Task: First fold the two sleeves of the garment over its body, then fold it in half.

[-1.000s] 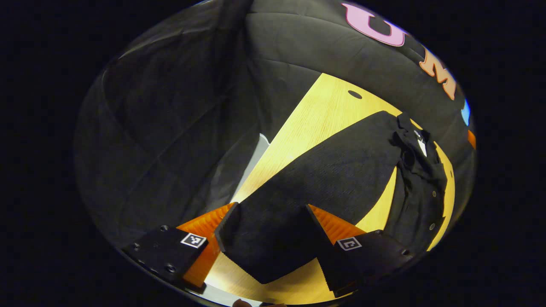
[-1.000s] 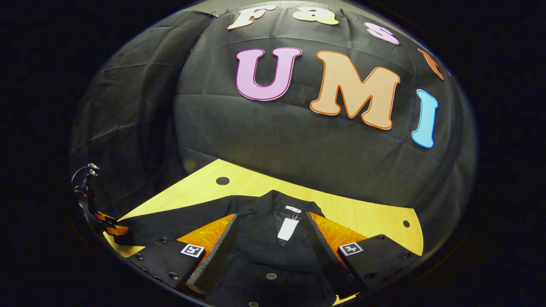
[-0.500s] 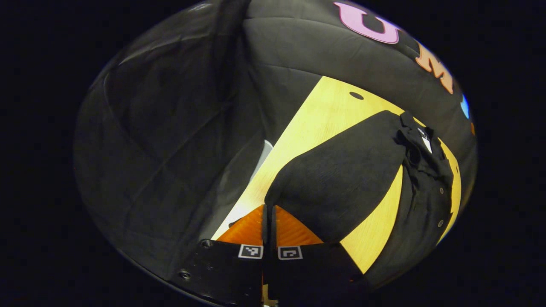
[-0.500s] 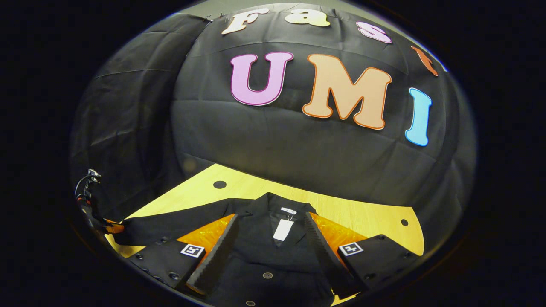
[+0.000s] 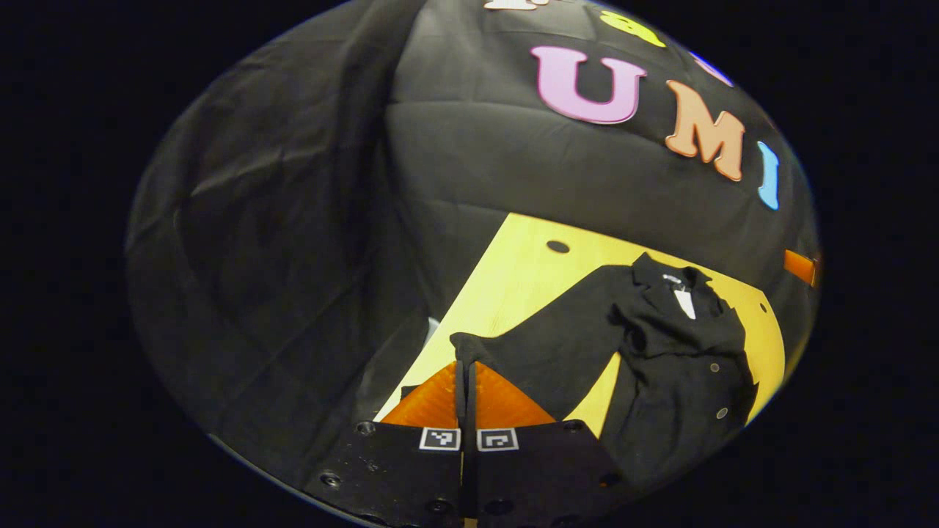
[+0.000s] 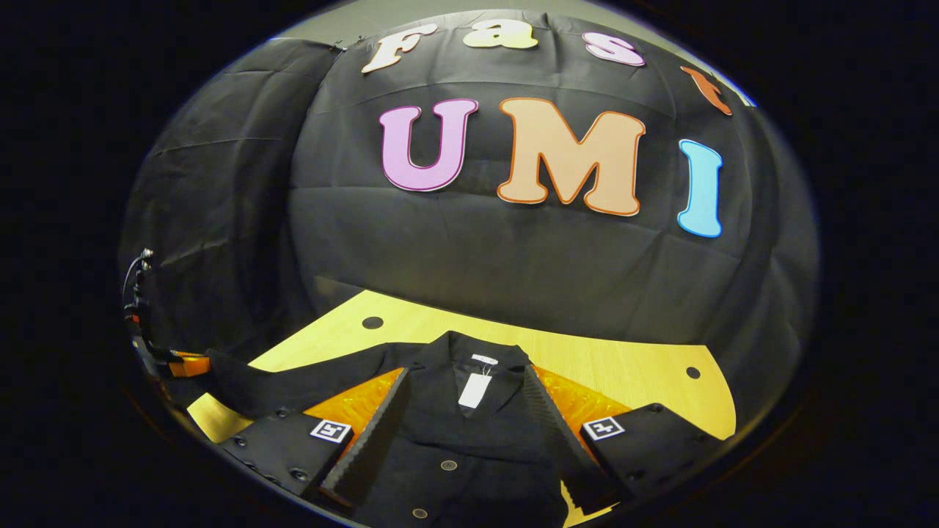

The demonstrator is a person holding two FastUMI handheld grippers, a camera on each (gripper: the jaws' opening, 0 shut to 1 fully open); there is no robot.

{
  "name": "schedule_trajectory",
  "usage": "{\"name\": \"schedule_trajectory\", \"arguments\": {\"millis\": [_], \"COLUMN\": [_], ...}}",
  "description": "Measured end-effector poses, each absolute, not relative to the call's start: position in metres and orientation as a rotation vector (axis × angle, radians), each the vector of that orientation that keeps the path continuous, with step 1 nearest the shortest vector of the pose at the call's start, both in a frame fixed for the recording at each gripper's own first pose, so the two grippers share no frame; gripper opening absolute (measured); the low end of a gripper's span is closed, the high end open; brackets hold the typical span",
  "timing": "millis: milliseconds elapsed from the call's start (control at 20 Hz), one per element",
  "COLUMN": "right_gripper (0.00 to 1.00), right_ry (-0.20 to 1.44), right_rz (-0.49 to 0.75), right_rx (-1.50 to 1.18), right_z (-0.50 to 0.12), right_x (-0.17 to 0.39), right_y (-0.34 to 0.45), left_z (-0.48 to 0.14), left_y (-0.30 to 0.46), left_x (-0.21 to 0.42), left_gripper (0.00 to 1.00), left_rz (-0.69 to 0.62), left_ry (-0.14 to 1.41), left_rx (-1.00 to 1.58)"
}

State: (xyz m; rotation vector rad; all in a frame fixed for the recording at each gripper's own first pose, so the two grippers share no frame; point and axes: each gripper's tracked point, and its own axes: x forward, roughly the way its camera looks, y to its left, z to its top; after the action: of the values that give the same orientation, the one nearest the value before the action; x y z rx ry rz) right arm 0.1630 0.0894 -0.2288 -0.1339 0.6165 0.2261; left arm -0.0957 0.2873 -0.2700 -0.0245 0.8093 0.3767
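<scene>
Left tongs (image 5: pixel 464 370) clamped on sleeve (image 5: pixel 543 348)

The garment (image 6: pixel 469 440) lies on the table (image 6: pixel 623 367), its collar toward the booth wall (image 6: pixel 513 257).

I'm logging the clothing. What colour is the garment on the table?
Black garment, with a white tag at the collar; clearest in the right gripper view.

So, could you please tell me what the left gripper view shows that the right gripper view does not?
Left gripper view: the left tongs shut on the sleeve cuff, close up, with a wedge of bare table between sleeve and body. Right gripper view: the right tongs open, straddling the garment below its collar. Both: the white tag and the table's hole.
</scene>
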Motion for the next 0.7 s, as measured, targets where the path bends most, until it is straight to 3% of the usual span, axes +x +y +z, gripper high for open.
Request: {"name": "schedule_trajectory", "arguments": {"millis": [700], "right_gripper": [0.99], "right_ry": [0.614], "right_rz": [0.105], "right_rx": [-0.051], "right_z": [-0.224], "right_x": [0.137], "right_y": [-0.035], "left_z": [-0.209], "left_y": [0.162], "left_x": [0.04], "left_gripper": [0.0], "left_rz": [0.131], "left_ry": [0.587], "left_rx": [0.059]}}
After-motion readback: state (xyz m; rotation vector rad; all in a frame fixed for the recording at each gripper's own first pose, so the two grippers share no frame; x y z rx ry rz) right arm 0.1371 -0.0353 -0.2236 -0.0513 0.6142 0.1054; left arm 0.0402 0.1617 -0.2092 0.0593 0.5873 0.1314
